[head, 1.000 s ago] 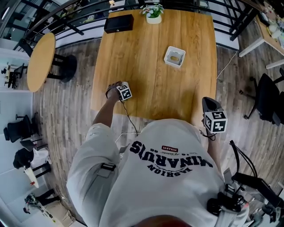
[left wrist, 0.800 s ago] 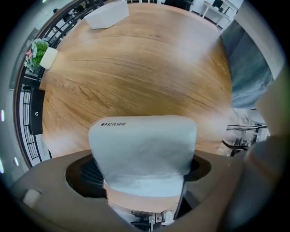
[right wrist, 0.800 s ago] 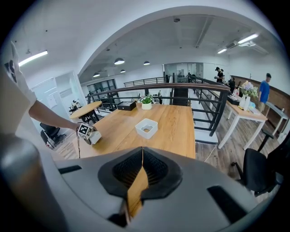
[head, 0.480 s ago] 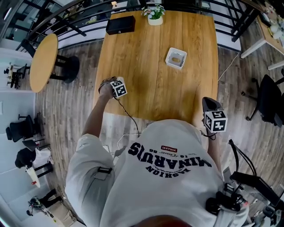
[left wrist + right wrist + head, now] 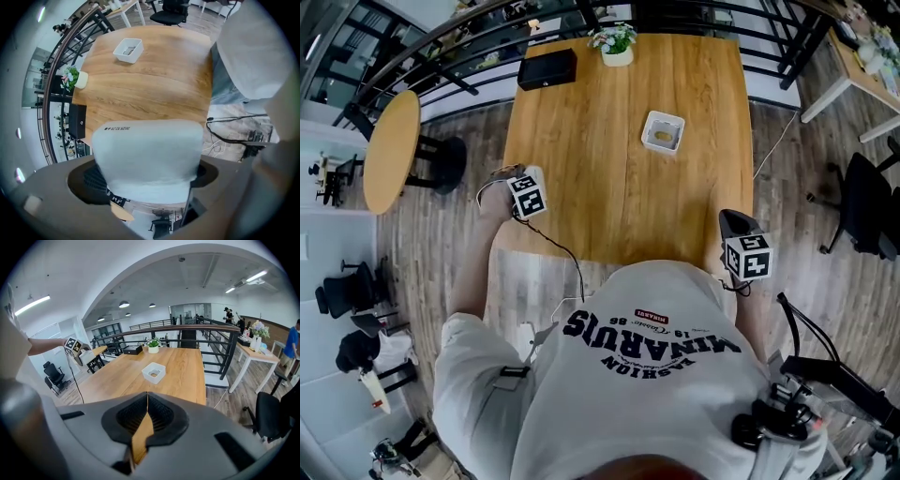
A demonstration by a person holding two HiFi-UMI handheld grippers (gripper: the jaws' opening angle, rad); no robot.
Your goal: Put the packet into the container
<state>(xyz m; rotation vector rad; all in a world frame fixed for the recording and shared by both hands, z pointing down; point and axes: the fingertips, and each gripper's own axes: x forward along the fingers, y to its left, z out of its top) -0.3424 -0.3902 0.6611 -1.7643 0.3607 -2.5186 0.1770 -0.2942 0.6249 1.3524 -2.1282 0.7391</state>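
**A:** Left claw [image 5: 146, 179] first. Its jaws have just been closing and now they're clamped on the packet [image 5: 147, 145], a pale, puffy thing that fills the gap between them.

**B:** Where's that packet against the table [image 5: 581, 141]?

**A:** Up in the air at the table's left edge, on the near side, gripped from both sides. It's well apart from the container [image 5: 663, 131].

**B:** And the container itself?

**A:** White, square and open-topped, sitting right of the table's middle. Something small and tan lies in the bottom, and I can't make out what it is.

**B:** Right claw [image 5: 147, 401]?

**A:** Jaws together with nothing between them, held over the near right corner of the table.

**B:** Anything else up there?

**A:** A potted plant [image 5: 616, 45] at the far edge and a black box [image 5: 547, 67] just left of it.
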